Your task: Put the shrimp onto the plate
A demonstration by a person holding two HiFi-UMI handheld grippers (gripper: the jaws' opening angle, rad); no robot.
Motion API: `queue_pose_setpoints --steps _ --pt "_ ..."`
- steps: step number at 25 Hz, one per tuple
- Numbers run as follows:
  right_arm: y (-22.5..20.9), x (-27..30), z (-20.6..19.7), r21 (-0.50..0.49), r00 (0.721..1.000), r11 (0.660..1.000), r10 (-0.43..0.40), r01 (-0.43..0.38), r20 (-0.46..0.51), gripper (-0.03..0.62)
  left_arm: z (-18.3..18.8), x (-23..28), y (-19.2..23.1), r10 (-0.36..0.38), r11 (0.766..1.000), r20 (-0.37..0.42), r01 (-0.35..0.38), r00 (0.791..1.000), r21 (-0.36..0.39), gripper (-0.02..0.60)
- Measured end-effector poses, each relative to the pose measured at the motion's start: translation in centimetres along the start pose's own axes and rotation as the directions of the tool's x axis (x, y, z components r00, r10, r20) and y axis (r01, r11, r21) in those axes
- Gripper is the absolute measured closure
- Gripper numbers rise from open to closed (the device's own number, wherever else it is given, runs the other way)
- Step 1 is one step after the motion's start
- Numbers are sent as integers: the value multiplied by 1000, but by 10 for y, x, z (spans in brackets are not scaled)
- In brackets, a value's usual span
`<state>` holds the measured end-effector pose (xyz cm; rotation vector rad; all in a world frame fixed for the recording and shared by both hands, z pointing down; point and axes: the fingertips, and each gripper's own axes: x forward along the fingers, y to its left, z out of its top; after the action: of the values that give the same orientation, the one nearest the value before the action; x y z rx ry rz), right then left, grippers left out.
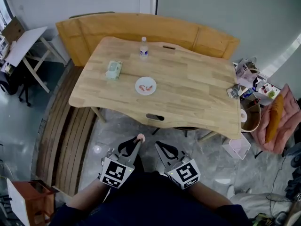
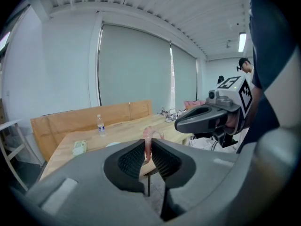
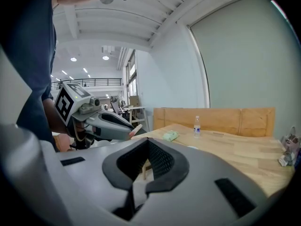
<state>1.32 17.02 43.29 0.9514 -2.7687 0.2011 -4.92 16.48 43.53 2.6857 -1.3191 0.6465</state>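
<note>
A white plate [image 1: 137, 86] lies near the middle of the wooden table [image 1: 197, 93], with shrimp [image 1: 147, 88] on it. Both grippers hang below the table's near edge, well short of the plate. My left gripper [image 1: 138, 141] is shut on a pink shrimp [image 1: 140, 137]. In the left gripper view the shrimp [image 2: 148, 138] sticks up between the dark pads [image 2: 134, 159]. My right gripper [image 1: 159, 146] is beside it to the right, shut with nothing held, and its jaws meet at the tip [image 3: 148, 141]. The right gripper view shows the left gripper [image 3: 109, 124] with the shrimp [image 3: 135, 130].
A water bottle [image 1: 144, 48] stands at the table's far side and a green packet [image 1: 113, 69] lies left of the plate. A wooden bench [image 1: 155, 29] runs behind. Clutter and a pink cloth [image 1: 282, 121] sit at the right end.
</note>
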Motion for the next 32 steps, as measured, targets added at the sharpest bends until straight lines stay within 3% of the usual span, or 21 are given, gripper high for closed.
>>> queue_pose_setpoints --steps 13,21,27,32 --pt "-77 113 39 28 994 994 -106 107 -36 588 26 92 121 -134 991 4 134 991 31 532" --pt "-117 156 57 33 981 981 -189 190 -33 588 39 130 171 -198 979 8 197 980 59 532" --pt "-145 162 57 33 983 983 -181 183 -33 588 38 160 182 -200 978 -22 201 979 50 532" --pt "-175 162 58 41 991 991 -129 130 -26 588 43 186 183 -148 988 -43 150 988 29 532"
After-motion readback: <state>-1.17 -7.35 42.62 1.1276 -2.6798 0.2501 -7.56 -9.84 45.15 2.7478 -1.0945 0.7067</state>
